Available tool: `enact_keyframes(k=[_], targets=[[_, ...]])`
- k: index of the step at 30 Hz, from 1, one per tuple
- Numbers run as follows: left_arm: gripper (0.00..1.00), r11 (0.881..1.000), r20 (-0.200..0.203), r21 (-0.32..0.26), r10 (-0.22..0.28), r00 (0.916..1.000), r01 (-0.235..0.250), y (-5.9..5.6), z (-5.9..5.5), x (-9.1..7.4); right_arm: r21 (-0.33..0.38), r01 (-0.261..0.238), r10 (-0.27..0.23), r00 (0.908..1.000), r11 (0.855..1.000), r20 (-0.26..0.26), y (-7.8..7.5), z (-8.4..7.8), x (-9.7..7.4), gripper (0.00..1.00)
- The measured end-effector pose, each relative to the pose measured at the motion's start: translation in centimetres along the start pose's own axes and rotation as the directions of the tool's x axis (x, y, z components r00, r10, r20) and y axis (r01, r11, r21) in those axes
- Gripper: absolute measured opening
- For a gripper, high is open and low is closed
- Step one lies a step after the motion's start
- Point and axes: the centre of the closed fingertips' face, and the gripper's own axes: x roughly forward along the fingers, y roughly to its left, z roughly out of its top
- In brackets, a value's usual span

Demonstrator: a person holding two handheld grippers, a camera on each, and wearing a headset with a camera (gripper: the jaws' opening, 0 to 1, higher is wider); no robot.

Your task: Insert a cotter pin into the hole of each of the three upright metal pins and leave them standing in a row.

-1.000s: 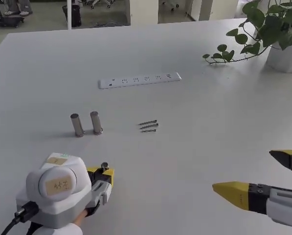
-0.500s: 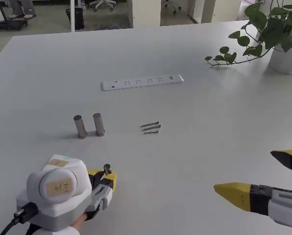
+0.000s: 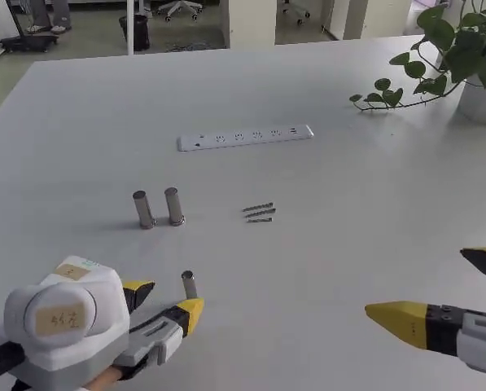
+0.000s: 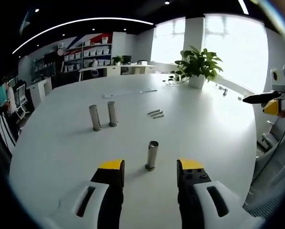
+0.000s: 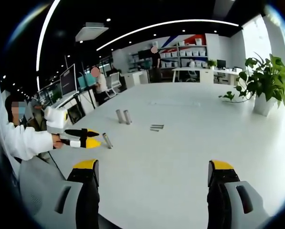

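Two upright metal pins (image 3: 143, 209) (image 3: 174, 206) stand side by side left of the table's middle. A third metal pin (image 3: 189, 285) stands alone nearer to me, upright on the table. My left gripper (image 3: 163, 297) is open, and in the left gripper view that third pin (image 4: 152, 155) stands between its yellow fingertips (image 4: 111, 165) untouched. Three cotter pins (image 3: 259, 213) lie together right of the pin pair. My right gripper (image 3: 422, 283) hovers open at the lower right with nothing in it; its own view shows the left gripper (image 5: 82, 138) far off to its left.
A white power strip (image 3: 244, 136) lies across the table behind the pins. A potted plant (image 3: 462, 49) stands at the far right corner, trailing a vine onto the table. Chairs and people are beyond the table's far end.
My left gripper was shut on the third pin; now it has opened and the pin stands free on the table. The right gripper has barely moved. The head camera shifted slightly.
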Motion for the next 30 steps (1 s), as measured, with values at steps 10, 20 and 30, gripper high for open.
enact_keyframes(k=[10, 20, 30], targets=[[0.63, 0.995, -0.013, 0.046, -0.083, 0.9965, 0.084, -0.8, -0.5, -2.2, 0.0, -0.005, 0.005, 1.0, 1.0, -0.007, 0.1, -0.2, 0.0, 0.93], [0.92, 0.989, 0.002, 0.049, -0.139, 0.9902, 0.139, -1.1, 0.2, -4.0, -0.011, -0.013, 0.013, 0.9997, 1.0, -0.02, 0.2, -0.2, 0.2, 0.93], [0.99, 0.977, -0.043, -0.001, -0.215, 0.9757, 0.215, -1.9, -1.1, -4.7, -0.049, -0.042, 0.039, 0.998, 0.998, -0.049, 0.7, 0.1, 1.2, 0.92]])
